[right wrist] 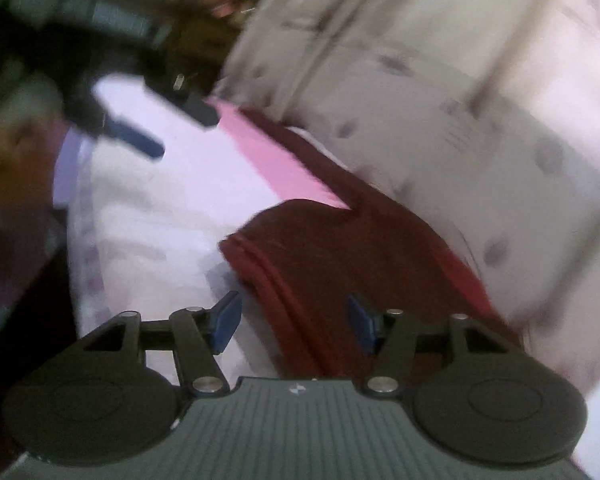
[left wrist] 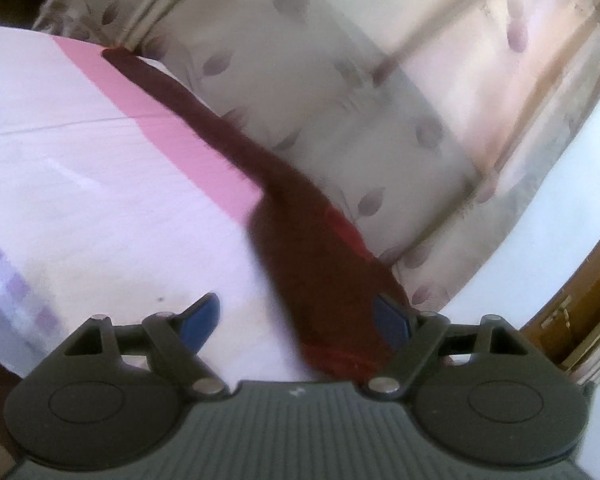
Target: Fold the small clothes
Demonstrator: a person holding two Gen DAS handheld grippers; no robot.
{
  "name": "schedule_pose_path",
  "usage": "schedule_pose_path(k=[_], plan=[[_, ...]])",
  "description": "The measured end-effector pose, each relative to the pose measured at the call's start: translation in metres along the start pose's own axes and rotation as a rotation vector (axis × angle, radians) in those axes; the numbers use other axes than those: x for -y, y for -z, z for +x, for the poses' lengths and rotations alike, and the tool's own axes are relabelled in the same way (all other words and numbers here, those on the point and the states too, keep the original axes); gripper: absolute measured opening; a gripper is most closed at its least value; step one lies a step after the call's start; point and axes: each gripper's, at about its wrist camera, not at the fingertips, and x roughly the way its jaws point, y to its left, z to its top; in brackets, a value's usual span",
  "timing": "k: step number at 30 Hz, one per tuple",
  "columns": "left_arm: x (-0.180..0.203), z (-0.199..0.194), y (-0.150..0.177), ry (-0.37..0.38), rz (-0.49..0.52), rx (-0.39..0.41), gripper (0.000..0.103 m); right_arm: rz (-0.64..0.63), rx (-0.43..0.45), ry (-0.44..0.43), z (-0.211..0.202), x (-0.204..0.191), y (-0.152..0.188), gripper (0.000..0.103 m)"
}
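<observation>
A dark red knitted garment lies on the pale lilac bed sheet, beside a pink band and a leaf-patterned beige curtain. The left gripper is spread wide, the cloth's end against its right pad. The right gripper is spread over the garment's ribbed edge.

The left gripper had a dark grey ribbed body flanked by two round black discs, with black linkage arms pinned by silver screws and short blue finger pads. The right gripper was built alike (a small white mark sat at the top of its ribbed plate), with the same silver pivots and blue pads. Seen blurred from the right wrist camera, the other gripper showed as a black frame with one blue finger and a metallic fitting.
</observation>
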Motion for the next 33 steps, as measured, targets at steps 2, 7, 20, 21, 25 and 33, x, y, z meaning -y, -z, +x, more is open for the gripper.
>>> schedule_pose_path(k=[2, 7, 20, 21, 25, 33], plan=[[-0.004, 0.0, 0.002, 0.002, -0.017, -0.024, 0.083, -0.033, -0.02, 0.016, 0.015, -0.002, -0.011, 0.008], [0.006, 0.012, 0.011, 0.06, -0.009, -0.027, 0.083, 0.365, 0.127, -0.004, -0.008, 0.069, -0.031, 0.008], [0.099, 0.092, 0.035, -0.093, 0.418, 0.088, 0.084, 0.715, 0.203, -0.158, -0.028, 0.164, -0.021, 0.009], [0.099, 0.095, 0.033, -0.124, 0.407, 0.107, 0.084, 0.728, 0.209, -0.165, -0.029, 0.167, -0.018, 0.009], [0.085, 0.105, 0.022, -0.267, 0.366, 0.104, 0.084, 0.78, 0.238, -0.198, -0.035, 0.169, -0.009, 0.01], [0.027, 0.049, -0.018, -0.48, 0.186, 0.284, 0.083, 0.777, 0.204, -0.323, -0.039, 0.139, 0.005, 0.017]])
